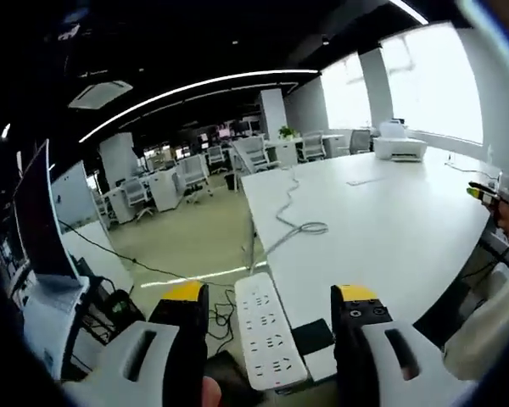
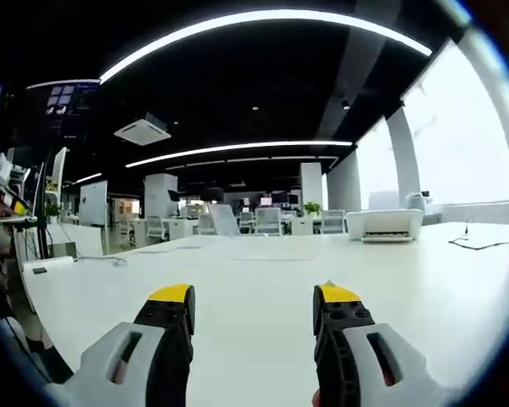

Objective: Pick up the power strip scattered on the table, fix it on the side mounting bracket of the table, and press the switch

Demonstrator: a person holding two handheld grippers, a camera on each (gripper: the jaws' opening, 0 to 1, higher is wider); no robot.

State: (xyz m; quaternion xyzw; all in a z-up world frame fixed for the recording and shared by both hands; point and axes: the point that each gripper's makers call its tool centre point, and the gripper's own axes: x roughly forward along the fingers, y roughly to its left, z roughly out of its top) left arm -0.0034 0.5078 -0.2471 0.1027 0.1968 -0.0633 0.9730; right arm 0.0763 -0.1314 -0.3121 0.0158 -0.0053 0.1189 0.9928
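In the left gripper view a white power strip (image 1: 268, 336) sits along the side edge of the white table (image 1: 382, 229), next to a black bracket piece (image 1: 313, 336). Its white cable (image 1: 295, 222) snakes back across the tabletop. My left gripper (image 1: 270, 302) is open, with the strip lying in the gap between the yellow-tipped jaws and touching neither. Far right in that view, a hand holds the right gripper (image 1: 485, 192) above the table edge. In the right gripper view my right gripper (image 2: 254, 298) is open over the bare table (image 2: 263, 263), with nothing between its jaws.
A white printer (image 1: 398, 147) (image 2: 383, 225) stands at the table's far end. A thin dark cable (image 2: 485, 246) lies at the right. Black cables (image 1: 225, 309) trail on the floor below the table edge. Office chairs and desks (image 1: 187, 174) fill the room behind.
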